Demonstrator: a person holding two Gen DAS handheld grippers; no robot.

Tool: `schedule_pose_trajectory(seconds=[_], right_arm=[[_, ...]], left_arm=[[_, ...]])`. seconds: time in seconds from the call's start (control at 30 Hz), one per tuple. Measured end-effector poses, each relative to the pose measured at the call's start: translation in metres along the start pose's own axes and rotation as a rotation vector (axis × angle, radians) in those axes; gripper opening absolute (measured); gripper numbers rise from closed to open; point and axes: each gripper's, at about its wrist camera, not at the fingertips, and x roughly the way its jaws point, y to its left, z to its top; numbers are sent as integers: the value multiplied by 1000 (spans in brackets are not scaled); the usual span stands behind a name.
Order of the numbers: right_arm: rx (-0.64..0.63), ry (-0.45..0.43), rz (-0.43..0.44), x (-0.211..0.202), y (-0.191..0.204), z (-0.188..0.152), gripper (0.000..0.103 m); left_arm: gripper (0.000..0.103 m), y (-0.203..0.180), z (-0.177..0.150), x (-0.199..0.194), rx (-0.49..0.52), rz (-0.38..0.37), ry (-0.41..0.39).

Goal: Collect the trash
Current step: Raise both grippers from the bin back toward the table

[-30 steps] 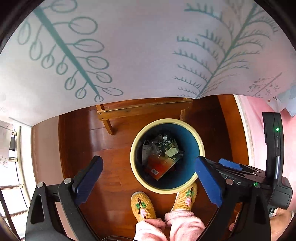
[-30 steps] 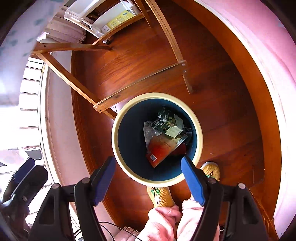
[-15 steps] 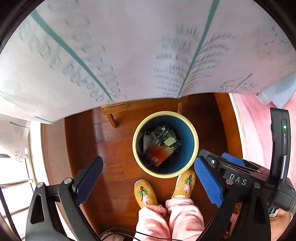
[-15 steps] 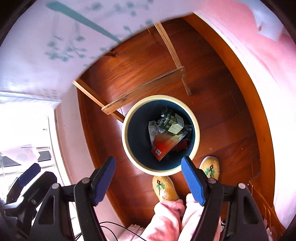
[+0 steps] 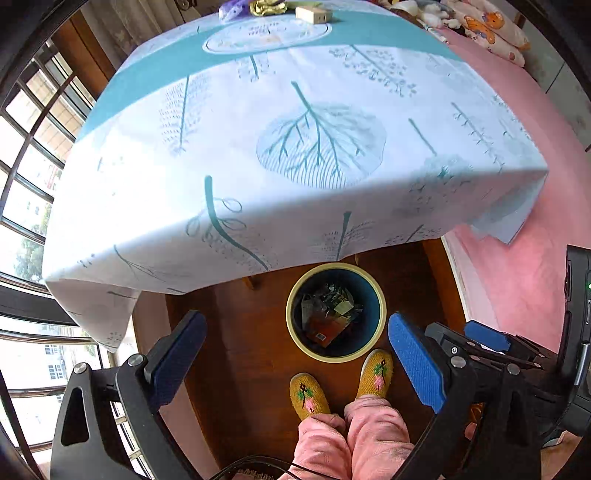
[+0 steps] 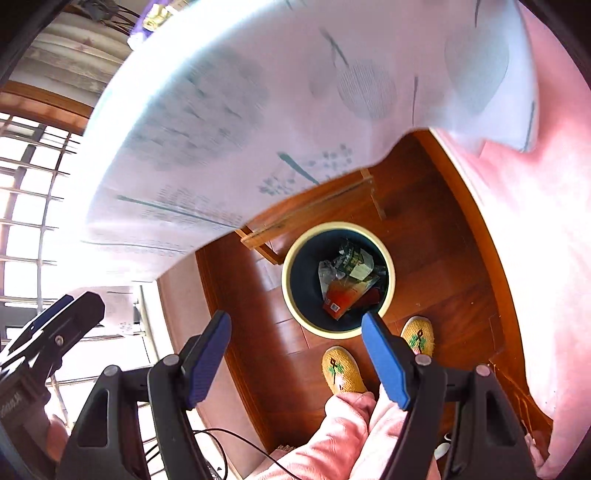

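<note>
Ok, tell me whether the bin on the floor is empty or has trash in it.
Has trash in it. The bin stands upright, lidless, holding a red packet and other wrappers at the bottom, far from full.

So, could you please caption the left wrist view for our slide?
Open left tongs above a trash bin holding wrappers, beside a cloth-covered table.

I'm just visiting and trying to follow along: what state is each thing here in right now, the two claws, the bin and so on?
Left gripper: open, holding nothing.
Right gripper: open, holding nothing.
Trash bin: upright on the wooden floor, uncovered, partly filled.
Wrappers: crumpled, lying inside the bin.
Tablecloth: spread over the table, edge hanging down.
Small box: resting at the table's far end.
</note>
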Motion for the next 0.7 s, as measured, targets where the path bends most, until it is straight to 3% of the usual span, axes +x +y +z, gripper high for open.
schedule_pose_trajectory(seconds=[0.17, 0.3, 0.37, 0.7], right_arm=[[-45, -94, 6, -58, 25, -2, 74], [-96, -175, 9, -101, 48, 0, 74], [-123, -214, 6, -120, 58, 4, 74], [-218, -400, -30, -187, 105, 30, 74]], left_arm=[[98, 6, 13, -60, 21, -13, -94], [98, 12, 24, -98, 24, -80, -135], [98, 16, 28, -111, 20, -117, -153], [98, 34, 53, -157, 4, -147, -279]])
